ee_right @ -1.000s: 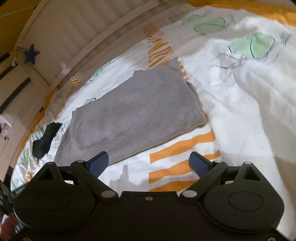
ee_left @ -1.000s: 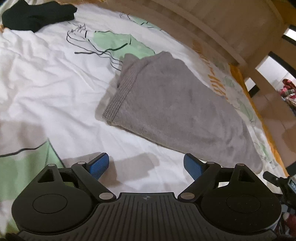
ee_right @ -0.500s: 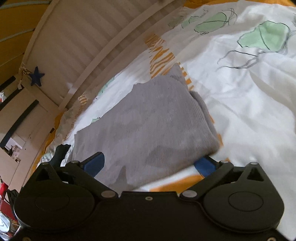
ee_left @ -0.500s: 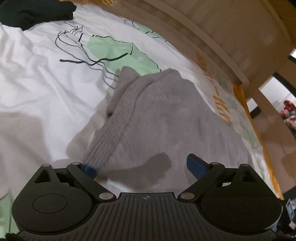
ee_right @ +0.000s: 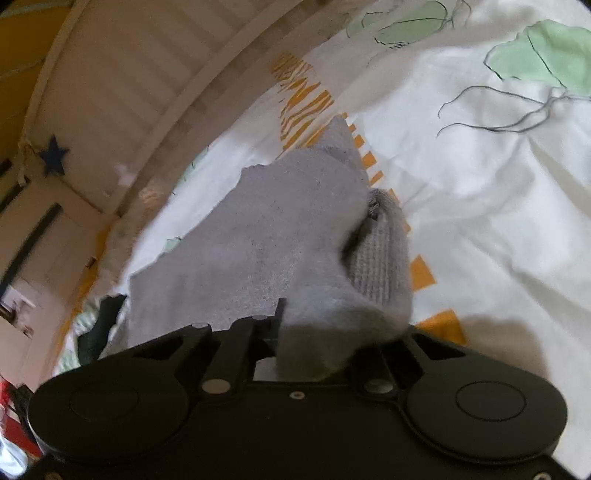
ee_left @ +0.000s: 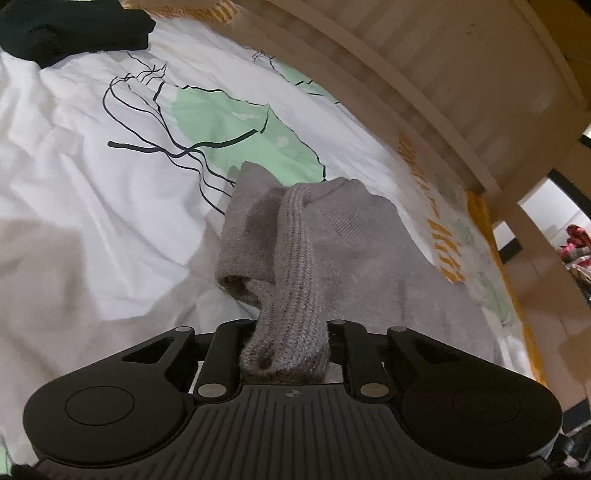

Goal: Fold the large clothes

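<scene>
A grey knitted sweater point(ee_left: 369, 266), folded into a long flat shape, lies on a bed covered by a white duvet printed with pale green leaves and orange stripes point(ee_left: 92, 192), close to the bed's pale wooden slatted end board point(ee_left: 461, 66).

The left hand-held gripper point(ee_left: 284, 354) is closing its jaws on the sweater's ribbed hem. The ribbed band is bunched between the black finger arms and rises from the bed into the grip. Beside it, a fold of the sweater sags open to the left. The rest of the garment stretches away to the right along the bed's edge.

The right hand-held gripper point(ee_right: 314, 354) has its jaws clamped on the other end of the sweater point(ee_right: 266, 240). A thick wad of grey knit fills the space between the arms, and a ribbed cuff hangs just to the right of the wad.

A black garment point(ee_left: 70, 29) lies crumpled on the duvet at the far left, well apart from the sweater. In the right wrist view a dark blue star point(ee_right: 54, 155) hangs on the end board at the far left.
</scene>
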The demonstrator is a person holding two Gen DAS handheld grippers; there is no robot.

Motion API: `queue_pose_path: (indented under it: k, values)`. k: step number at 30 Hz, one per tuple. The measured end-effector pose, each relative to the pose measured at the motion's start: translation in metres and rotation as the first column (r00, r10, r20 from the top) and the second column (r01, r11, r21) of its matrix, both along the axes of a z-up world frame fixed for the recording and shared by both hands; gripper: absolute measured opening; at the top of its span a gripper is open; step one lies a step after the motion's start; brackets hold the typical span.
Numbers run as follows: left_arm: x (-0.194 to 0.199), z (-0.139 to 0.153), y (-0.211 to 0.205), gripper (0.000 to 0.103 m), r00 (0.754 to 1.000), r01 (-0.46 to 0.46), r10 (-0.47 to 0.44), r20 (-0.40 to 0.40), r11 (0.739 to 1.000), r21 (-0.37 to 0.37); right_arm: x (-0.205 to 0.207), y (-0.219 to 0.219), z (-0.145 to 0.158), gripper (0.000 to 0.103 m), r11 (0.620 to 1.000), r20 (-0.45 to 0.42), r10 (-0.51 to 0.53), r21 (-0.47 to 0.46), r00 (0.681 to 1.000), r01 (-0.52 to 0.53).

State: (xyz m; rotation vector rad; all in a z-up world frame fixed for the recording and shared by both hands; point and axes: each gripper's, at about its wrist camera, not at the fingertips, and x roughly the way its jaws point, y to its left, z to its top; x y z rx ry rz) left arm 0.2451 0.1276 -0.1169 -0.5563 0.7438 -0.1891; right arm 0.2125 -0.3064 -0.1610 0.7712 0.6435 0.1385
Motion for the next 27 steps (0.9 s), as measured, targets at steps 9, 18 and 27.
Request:
queue_pose_path:
  k: [9, 18, 27]
  values:
    - [-0.033, 0.051, 0.007, 0.009, 0.998, 0.042, -0.042, 0.045, 0.999, 0.004, -0.028, 0.008, 0.045, 0.013, 0.996, -0.010, -0.041, -0.085, 0.999, 0.040]
    - [-0.109, 0.064, 0.015, 0.009, 0.993, 0.118, -0.118, 0.011, 0.993, 0.011, -0.100, 0.011, 0.060, 0.013, 0.996, -0.041, 0.004, -0.084, 0.999, -0.008]
    - [-0.138, 0.029, 0.019, 0.024, 0.985, 0.133, -0.110, -0.135, 0.975, 0.179, -0.153, 0.017, 0.038, 0.028, 0.991, -0.212, 0.042, -0.114, 0.976, -0.067]
